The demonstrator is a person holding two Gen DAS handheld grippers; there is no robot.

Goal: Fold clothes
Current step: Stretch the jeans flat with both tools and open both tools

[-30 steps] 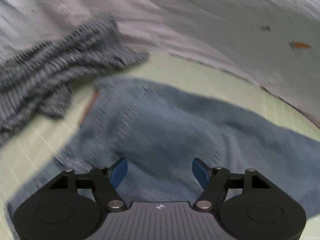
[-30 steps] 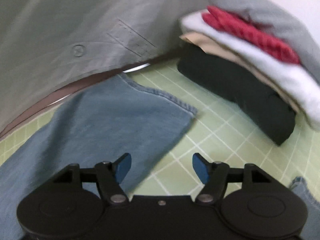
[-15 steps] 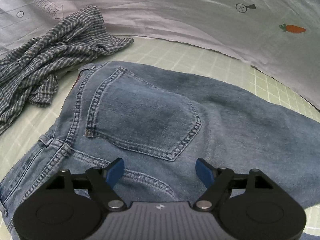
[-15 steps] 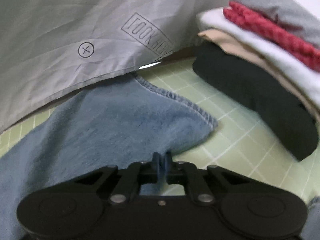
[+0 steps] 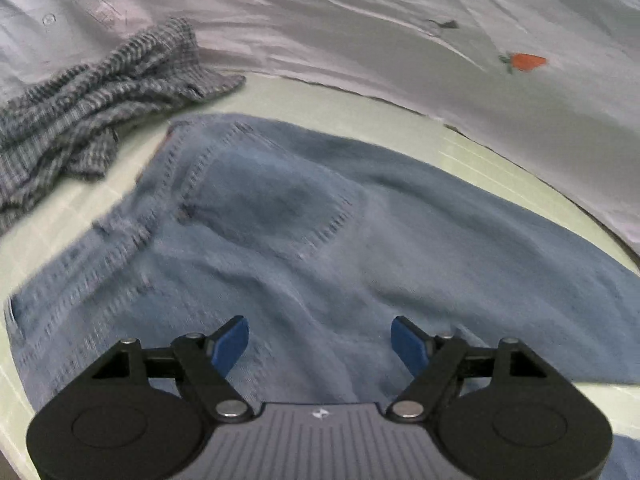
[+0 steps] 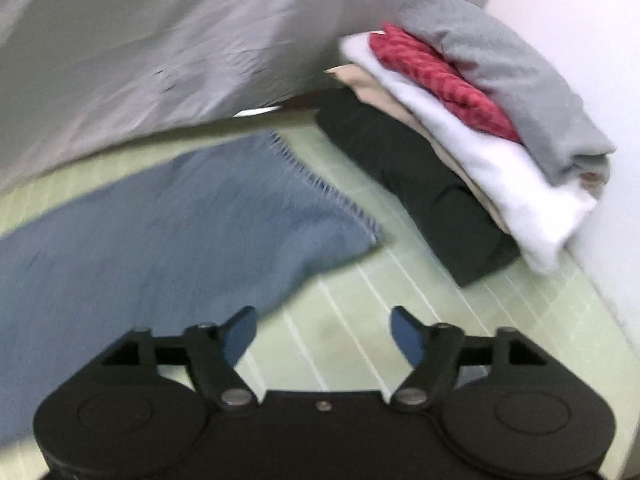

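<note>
now the left gripper (image 5: 320,340) hovers wide above the jeans (image 5: 320,240) — empty; the right gripper (image 6: 323,334), jaws opening, holds nothing, folded stack (image 6: 460,132) far right.

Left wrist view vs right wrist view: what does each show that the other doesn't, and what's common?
Left wrist only: the jeans' back pocket and waistband end, a crumpled checked shirt, a carrot print on the pale sheet, and the left gripper, open with nothing between its pads.

Right wrist only: the jeans' hem, a stack of folded clothes, and the right gripper, its jaws opening over bare mat.

Both: the jeans, the green grid mat, the pale sheet.
</note>
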